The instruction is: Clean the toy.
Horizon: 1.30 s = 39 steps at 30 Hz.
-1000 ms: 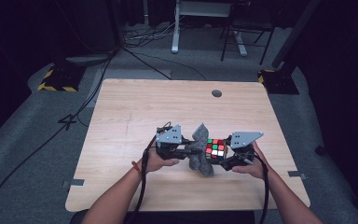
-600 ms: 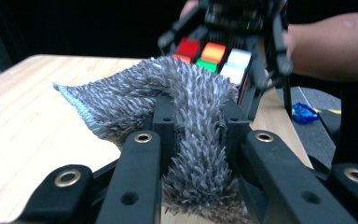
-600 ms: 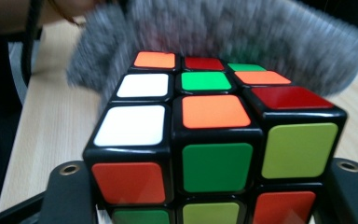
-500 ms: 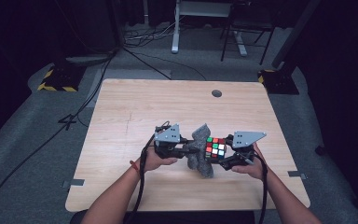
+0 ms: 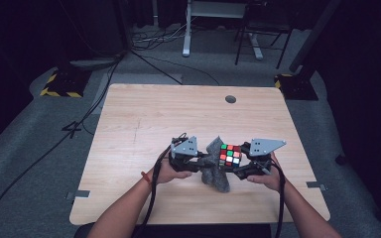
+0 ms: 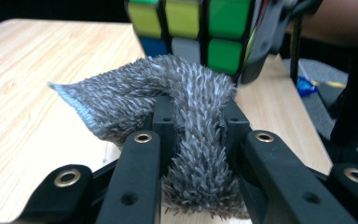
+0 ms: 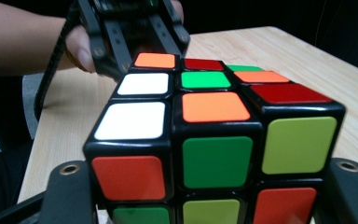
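A scrambled colour cube [image 5: 229,154] is held just above the near middle of the wooden table [image 5: 178,114], and my right gripper [image 5: 234,163] is shut on its sides. The right gripper view has the cube [image 7: 214,130] up close between the jaws of that gripper [image 7: 214,186]. My left gripper [image 5: 203,163] is shut on a shaggy grey cloth [image 5: 214,173]. The cloth rests against the cube's left side and hangs down toward the table. In the left gripper view the cloth [image 6: 200,126] is pinched between the black fingers [image 6: 163,112], right under the cube [image 6: 186,23].
A small round hole [image 5: 230,99] lies near the table's far edge. Cables [image 5: 149,213] trail from both grippers toward the near edge. Beyond the table are a dark floor, desk legs [image 5: 186,29] and yellow-black striped bases [image 5: 59,87].
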Motion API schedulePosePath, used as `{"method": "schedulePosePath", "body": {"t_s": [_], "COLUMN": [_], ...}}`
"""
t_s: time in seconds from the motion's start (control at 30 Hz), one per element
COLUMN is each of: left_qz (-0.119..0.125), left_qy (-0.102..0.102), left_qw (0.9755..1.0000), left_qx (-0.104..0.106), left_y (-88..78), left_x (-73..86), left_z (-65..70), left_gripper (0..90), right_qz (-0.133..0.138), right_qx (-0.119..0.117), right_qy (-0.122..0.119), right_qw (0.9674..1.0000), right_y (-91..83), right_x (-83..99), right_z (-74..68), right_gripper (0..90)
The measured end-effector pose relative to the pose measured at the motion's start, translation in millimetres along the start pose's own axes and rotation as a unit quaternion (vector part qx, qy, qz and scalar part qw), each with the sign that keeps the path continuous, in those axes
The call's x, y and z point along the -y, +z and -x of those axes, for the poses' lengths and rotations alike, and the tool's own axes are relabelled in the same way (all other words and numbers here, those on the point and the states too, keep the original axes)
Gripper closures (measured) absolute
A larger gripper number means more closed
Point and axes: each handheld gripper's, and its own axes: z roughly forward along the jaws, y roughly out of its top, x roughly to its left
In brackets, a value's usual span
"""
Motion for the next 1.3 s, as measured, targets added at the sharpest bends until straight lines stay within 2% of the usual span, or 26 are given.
{"method": "schedulePosePath", "body": {"t_s": [0.1, 0.2, 0.4, 0.47, 0.6, 0.7, 0.77, 0.87, 0.93, 1.17, 1.3], "left_qz": [0.02, 0.04, 0.056, 0.061, 0.049, 0.008, -0.008, -0.008, -0.018, -0.031, 0.0], "left_qy": [0.003, 0.006, 0.01, 0.005, 0.002, 0.014, 0.02, 0.015, 0.019, 0.021, 0.01], "left_qw": [0.9998, 0.9992, 0.9984, 0.9981, 0.9988, 0.9999, 0.9997, 0.9997, 0.9995, 0.9991, 0.9999], "left_qx": [-0.006, -0.003, -0.002, -0.002, 0.003, 0.005, 0.008, 0.015, 0.018, 0.019, 0.011], "left_y": [-7.5, -14.7, -20.9, -22.0, -19.6, -10.4, -5.8, -4.8, -4.4, -3.2, -7.8], "left_x": [-5.1, -9.2, -12.8, -12.2, -7.1, -1.3, 0.5, 1.7, 2.8, 2.7, -1.6], "left_z": [2.8, 5.0, 5.7, 4.3, -1.1, -0.6, 0.3, -1.4, -2.6, -1.9, -0.3], "left_gripper": [74.6, 74.6, 74.5, 74.6, 74.6, 74.5, 74.5, 74.5, 74.5, 74.5, 74.6], "right_qz": [-0.012, -0.022, -0.046, -0.04, -0.024, -0.003, 0.003, 0.007, 0.012, 0.017, 0.015], "right_qx": [-0.002, -0.004, -0.011, -0.009, -0.002, -0.003, -0.005, -0.005, -0.006, -0.005, -0.011], "right_qy": [-0.002, -0.005, -0.014, -0.009, -0.006, 0.0, 0.0, 0.0, 0.002, 0.002, 0.005], "right_qw": [0.9999, 0.9997, 0.9988, 0.9991, 0.9997, 1.0, 1.0, 1.0, 0.9999, 0.9998, 0.9998], "right_y": [2.8, 4.3, 11.0, 11.1, 9.3, 4.9, 3.0, 2.3, 1.8, 1.8, 3.0], "right_x": [2.9, 4.0, 5.2, 5.2, 4.1, 1.7, 0.2, 0.4, -0.3, -1.3, -0.8], "right_z": [0.8, 0.8, -2.2, -2.2, -1.8, -1.2, -1.3, -1.7, -1.3, -2.0, -1.3], "right_gripper": [33.4, 33.3, 33.2, 33.3, 33.4, 33.4, 33.4, 33.4, 33.4, 33.4, 33.4]}}
